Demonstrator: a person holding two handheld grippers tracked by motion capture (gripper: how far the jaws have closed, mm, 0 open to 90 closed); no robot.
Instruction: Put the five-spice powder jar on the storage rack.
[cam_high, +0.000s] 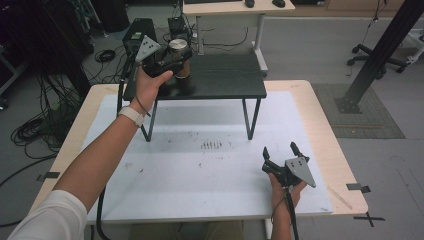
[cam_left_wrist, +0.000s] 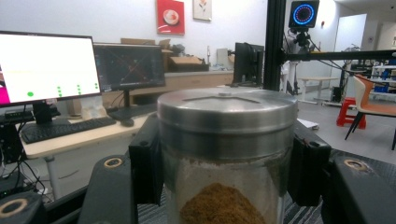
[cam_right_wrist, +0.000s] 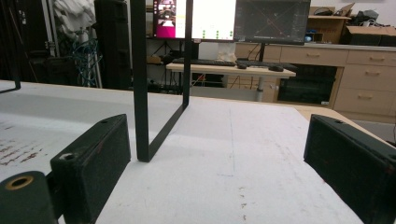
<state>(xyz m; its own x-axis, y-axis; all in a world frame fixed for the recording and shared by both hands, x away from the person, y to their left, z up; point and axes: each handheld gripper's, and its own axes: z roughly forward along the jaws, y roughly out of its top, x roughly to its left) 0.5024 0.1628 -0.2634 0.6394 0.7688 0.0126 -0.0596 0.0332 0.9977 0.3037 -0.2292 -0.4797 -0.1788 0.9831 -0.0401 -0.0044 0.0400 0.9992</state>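
So my left gripper (cam_high: 175, 59) is clamped tight on the jar (cam_left_wrist: 227, 154) (steel lid, brown powder inside), and it's at the near left corner of the little black stand (cam_high: 220, 82). Can't tell if the jar's base is actually touching the top. My right gripper (cam_high: 281, 152) sits wide open and empty, low over the white mat (cam_high: 210, 170). I'd say the grab is done; the move or release is what's left.

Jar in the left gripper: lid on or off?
On. The jar carries its metal lid seated flat over the rim, brown powder inside, left gripper clamped on it.
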